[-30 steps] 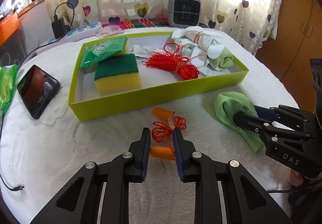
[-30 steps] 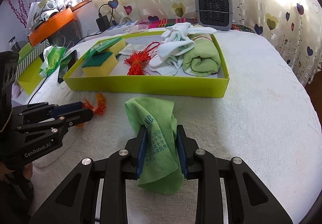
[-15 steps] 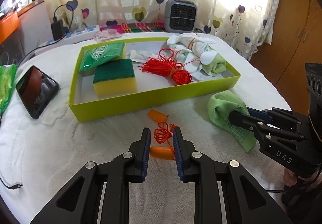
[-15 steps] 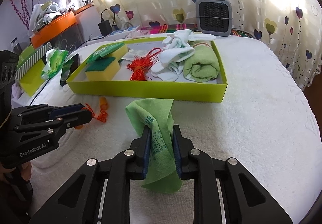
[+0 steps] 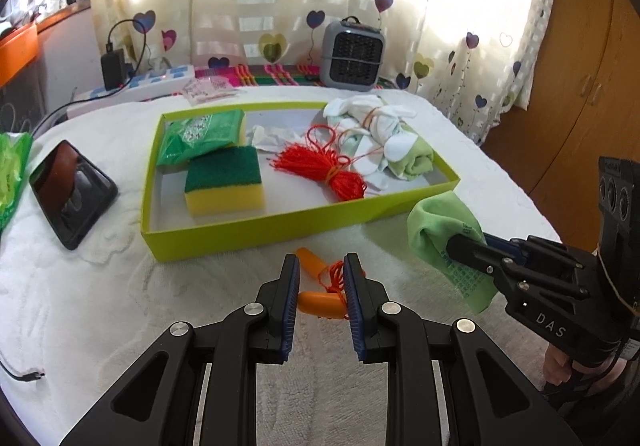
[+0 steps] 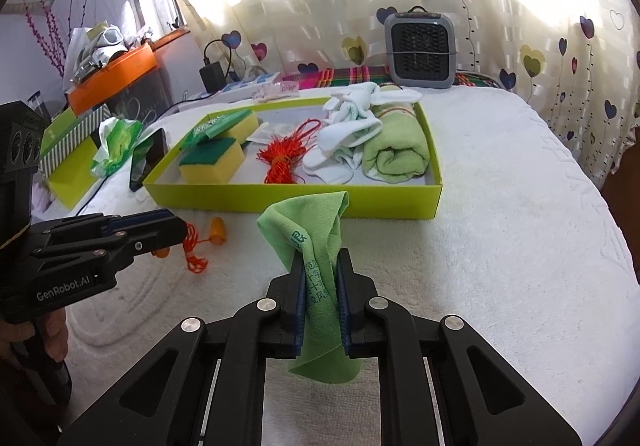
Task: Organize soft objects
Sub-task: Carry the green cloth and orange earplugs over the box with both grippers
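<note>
A light green cloth (image 6: 316, 221) hangs pinched between the pads of my right gripper (image 6: 320, 262), which is shut on it just in front of the lime-green box (image 6: 280, 197). The left wrist view shows the same cloth (image 5: 440, 221) bunched at the right gripper (image 5: 456, 242) tips. My left gripper (image 5: 320, 266) is shut on the orange corded earplugs (image 5: 320, 304). One plug lies between its fingers and the red-orange cord loops up past the tips. In the right wrist view the left gripper (image 6: 180, 230) has the earplugs (image 6: 218, 230) dangling at its tip, above the white bedspread.
The box (image 5: 260, 234) holds a yellow-green sponge (image 5: 224, 185), a green packet (image 5: 200, 133), a red cord bundle (image 5: 324, 169), white socks (image 5: 380, 125) and a rolled green towel (image 6: 396, 149). A phone (image 5: 72, 189) lies left of it, a grey heater (image 5: 354, 59) behind, a wooden cupboard (image 5: 580, 105) at right.
The right jaws have closed tight on the green cloth, which now stands bunched up higher. The earplugs have drawn in closer to the left fingers and hang from them.
</note>
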Available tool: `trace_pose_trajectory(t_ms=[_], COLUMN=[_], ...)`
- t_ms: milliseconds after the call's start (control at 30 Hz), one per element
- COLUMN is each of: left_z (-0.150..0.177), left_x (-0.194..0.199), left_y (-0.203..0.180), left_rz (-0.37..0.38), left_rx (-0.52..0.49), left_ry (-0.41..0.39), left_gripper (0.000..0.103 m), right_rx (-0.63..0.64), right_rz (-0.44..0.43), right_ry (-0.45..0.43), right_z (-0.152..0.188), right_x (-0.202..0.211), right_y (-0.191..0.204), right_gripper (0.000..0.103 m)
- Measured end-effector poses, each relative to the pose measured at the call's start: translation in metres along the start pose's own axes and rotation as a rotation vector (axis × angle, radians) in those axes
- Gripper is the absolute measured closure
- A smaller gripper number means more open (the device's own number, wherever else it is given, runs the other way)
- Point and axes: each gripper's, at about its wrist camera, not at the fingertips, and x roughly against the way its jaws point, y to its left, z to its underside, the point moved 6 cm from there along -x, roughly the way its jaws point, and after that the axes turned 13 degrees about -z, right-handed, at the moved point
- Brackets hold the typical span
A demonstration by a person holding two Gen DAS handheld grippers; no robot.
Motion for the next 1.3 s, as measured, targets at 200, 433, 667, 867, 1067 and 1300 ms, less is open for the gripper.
trace_pose_trajectory(t_ms=[200,433,667,867,1067,1300], left_z=[-0.013,-0.023,-0.039,-0.052,-0.065,-0.082], left_x=[0.007,0.011,0.014,0.015,0.019,0.020], left_y=[0.001,-0.002,-0.002,-0.002,-0.003,-0.002], left_rz=[0.010,0.012,0.020,0.025,0.028,0.027], left_rx=[0.005,-0.005,-0.012,-0.014,-0.024,-0.031], left_ry=[-0.027,-0.048,-0.076,-0.091,-0.118,-0.144], left_gripper=[0.082,0.082,0.082,0.082,0.082,0.082], right_rx=[-0.006,-0.005,0.003,0.004,0.016,0.016], right_rz=[-0.001,-0.004,0.001,0.000,0.002,0.000], right_ry=[-0.017,-0.037,-0.067,-0.088,-0.105,-0.128], right_z=[-0.003,-0.008,-0.018,-0.028,-0.038,-0.051], right_x=[0.004,0.008,0.014,0.017,0.019,0.019], right_y=[0.000,0.001,0.001,0.000,0.002,0.001], right_gripper=[0.089,0.089,0.089,0.089,0.089,0.089])
